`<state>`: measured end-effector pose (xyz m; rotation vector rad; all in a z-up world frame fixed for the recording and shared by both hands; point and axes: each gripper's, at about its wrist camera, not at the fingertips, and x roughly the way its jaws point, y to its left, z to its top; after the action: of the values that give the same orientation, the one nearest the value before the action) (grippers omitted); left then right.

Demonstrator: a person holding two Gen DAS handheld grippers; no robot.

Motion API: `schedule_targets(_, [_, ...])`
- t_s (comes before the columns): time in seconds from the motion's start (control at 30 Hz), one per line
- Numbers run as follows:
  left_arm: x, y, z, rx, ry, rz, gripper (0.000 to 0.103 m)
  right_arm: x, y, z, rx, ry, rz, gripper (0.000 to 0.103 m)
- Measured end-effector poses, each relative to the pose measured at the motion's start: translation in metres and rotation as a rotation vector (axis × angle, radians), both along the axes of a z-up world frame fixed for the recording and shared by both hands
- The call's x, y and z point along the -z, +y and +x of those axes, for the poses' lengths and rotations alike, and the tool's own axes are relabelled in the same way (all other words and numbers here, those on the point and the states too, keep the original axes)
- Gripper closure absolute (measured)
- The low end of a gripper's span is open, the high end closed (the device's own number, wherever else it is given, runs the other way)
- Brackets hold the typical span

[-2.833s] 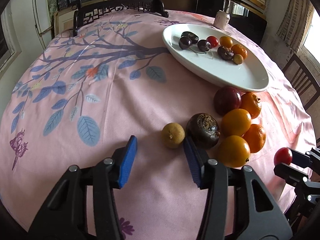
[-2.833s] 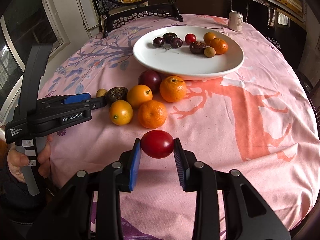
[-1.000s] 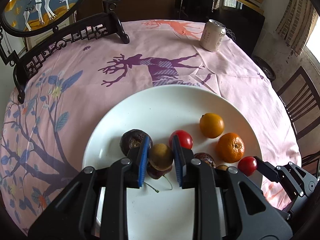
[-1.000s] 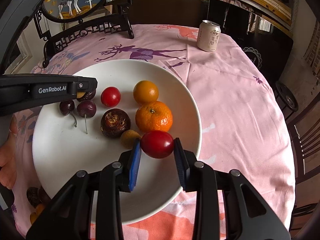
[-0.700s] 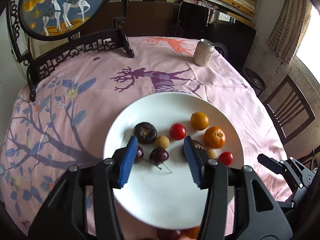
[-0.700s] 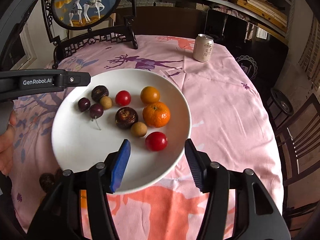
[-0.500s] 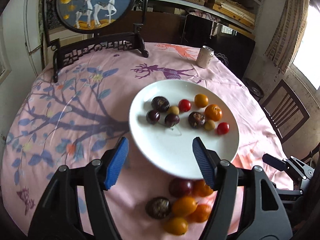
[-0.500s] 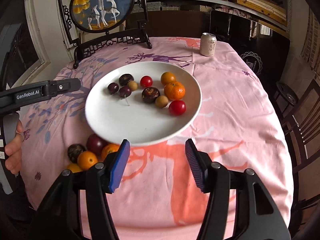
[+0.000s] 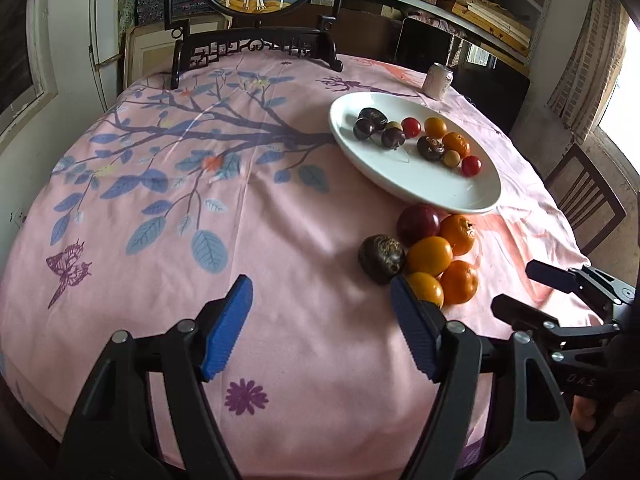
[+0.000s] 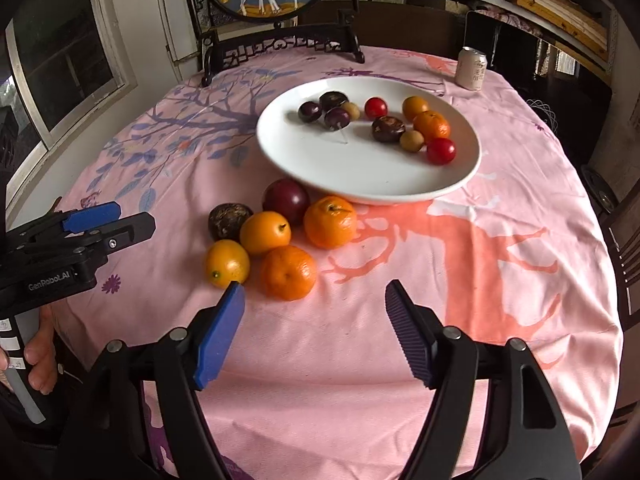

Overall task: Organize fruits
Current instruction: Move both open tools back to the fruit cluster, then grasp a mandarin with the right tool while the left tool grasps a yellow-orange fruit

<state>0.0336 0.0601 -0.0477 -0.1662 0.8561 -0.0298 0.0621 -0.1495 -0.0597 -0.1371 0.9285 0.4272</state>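
Note:
A white plate point(image 10: 384, 184) point(image 9: 472, 196) holds several small fruits: dark cherries, a longan, red tomatoes, oranges. In front of it on the pink cloth lies a cluster: a dark plum point(image 10: 286, 200), a brown passion fruit point(image 10: 229, 221) point(image 9: 381, 258), two yellow-orange fruits point(image 10: 265, 233) point(image 10: 227, 263) and two mandarins point(image 10: 330, 222) point(image 10: 288, 273). My left gripper point(image 9: 322, 314) is open and empty, just left of the cluster. My right gripper point(image 10: 314, 304) is open and empty, just in front of the cluster.
A drink can point(image 10: 472, 68) stands at the table's far right. A dark carved stand with a round deer painting point(image 10: 276, 44) stands at the far edge. A wooden chair point(image 9: 584, 196) is beyond the table's right edge.
Both grippers let go of their fruits on the plate, a longan from the left and a red tomato from the right. Both then pulled back to the near side of the table, open.

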Motion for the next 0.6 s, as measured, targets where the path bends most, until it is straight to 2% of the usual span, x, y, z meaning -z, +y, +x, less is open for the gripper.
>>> schedule_targets(0.23, [-0.003, 0.013, -0.016, -0.014, -0.017, -0.02, 0.03, 0.023, 0.023, 0.013, -0.008, -0.013, -0.084, 0.03])
schedule_targets(0.3, [-0.002, 0.012, -0.017, -0.007, -0.012, -0.033, 0.03, 0.028, 0.026, 0.017, -0.013, -0.015, -0.092, 0.045])
schedule_targets(0.33, [-0.001, 0.011, -0.017, 0.0, -0.009, -0.038, 0.03, 0.031, 0.028, 0.021, -0.027, -0.002, -0.083, 0.058])
schedule_targets(0.37, [-0.001, 0.009, -0.017, 0.008, -0.005, -0.042, 0.03, 0.034, 0.029, 0.024, -0.044, 0.022, -0.059, 0.064])
schedule_targets(0.47, [0.002, -0.004, -0.016, 0.042, 0.005, -0.037, 0.03, 0.035, 0.03, 0.027, -0.036, 0.026, -0.056, 0.065])
schedule_targets(0.6, [0.007, -0.025, -0.011, 0.096, 0.027, -0.04, 0.03, 0.019, 0.01, 0.017, 0.013, 0.002, -0.033, 0.065])
